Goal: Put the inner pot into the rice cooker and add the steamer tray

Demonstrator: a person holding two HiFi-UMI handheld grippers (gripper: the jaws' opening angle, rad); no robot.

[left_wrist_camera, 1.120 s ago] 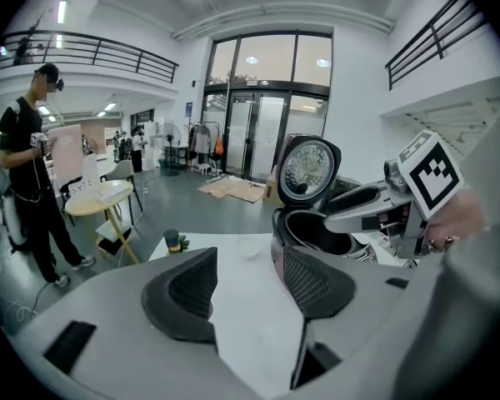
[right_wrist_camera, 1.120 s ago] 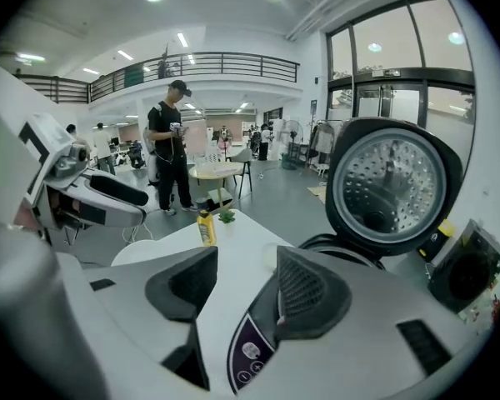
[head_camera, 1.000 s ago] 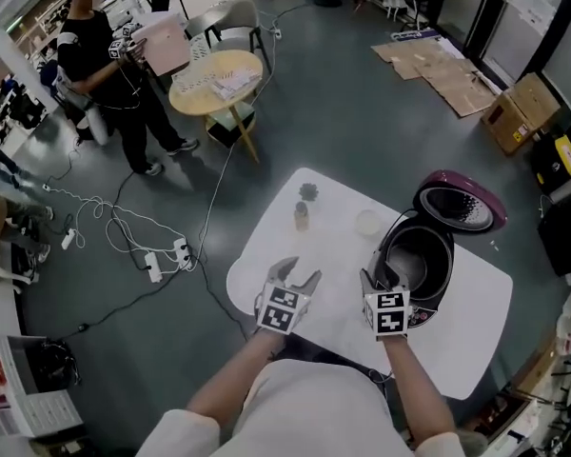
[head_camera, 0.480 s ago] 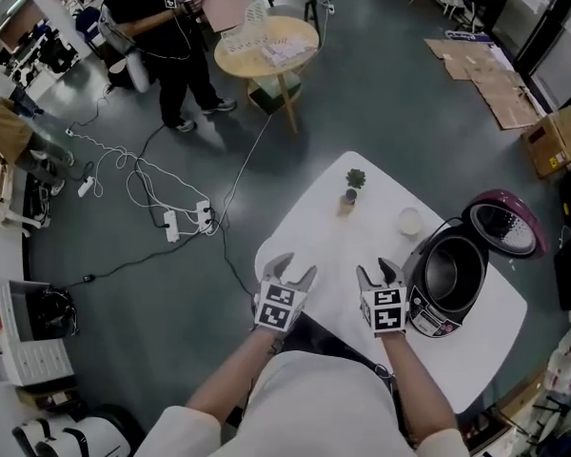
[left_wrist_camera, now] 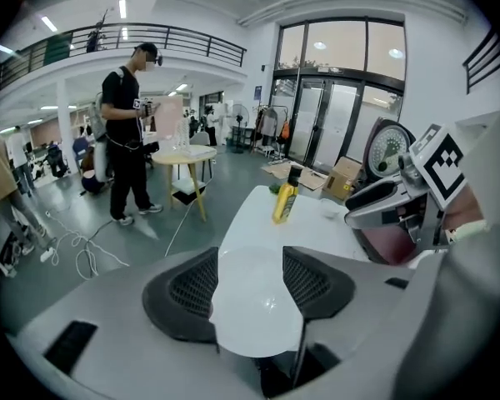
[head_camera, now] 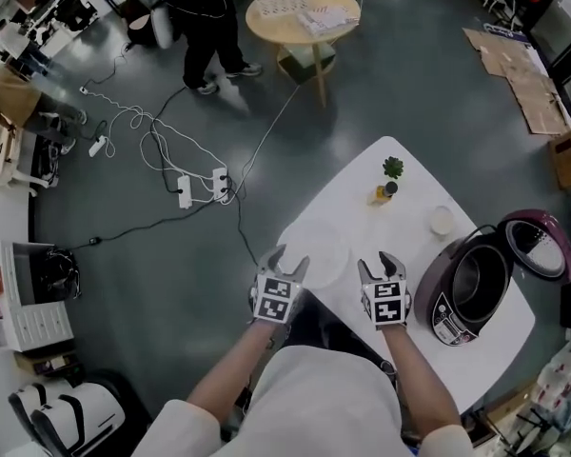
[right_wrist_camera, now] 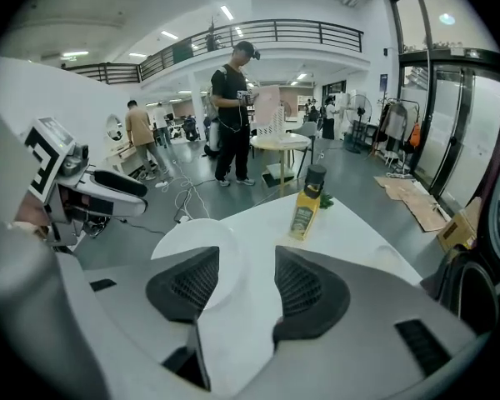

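The purple rice cooker [head_camera: 457,314] stands at the table's right end with its lid [head_camera: 542,248] swung open; shiny metal shows inside its body [head_camera: 468,276]. A white round steamer tray [head_camera: 327,264] lies flat near the table's front left edge. My left gripper [head_camera: 287,259] hangs open at the tray's left rim, and in the left gripper view the tray [left_wrist_camera: 252,302] lies below and between the jaws [left_wrist_camera: 250,265]. My right gripper [head_camera: 378,263] is open just right of the tray, over bare table [right_wrist_camera: 246,261], with the tray [right_wrist_camera: 202,247] to its left.
On the white table [head_camera: 485,346] stand a yellow bottle [head_camera: 385,191], a small green plant [head_camera: 392,168] and a small white cup [head_camera: 442,221] beyond the tray. Cables and power strips [head_camera: 198,188] lie on the floor at left. A person [left_wrist_camera: 127,132] stands by a round wooden table [head_camera: 303,15].
Both grippers have moved away from the cooker's front, down towards the near left part of the table, and now flank the white tray. Their jaws stay open and empty.
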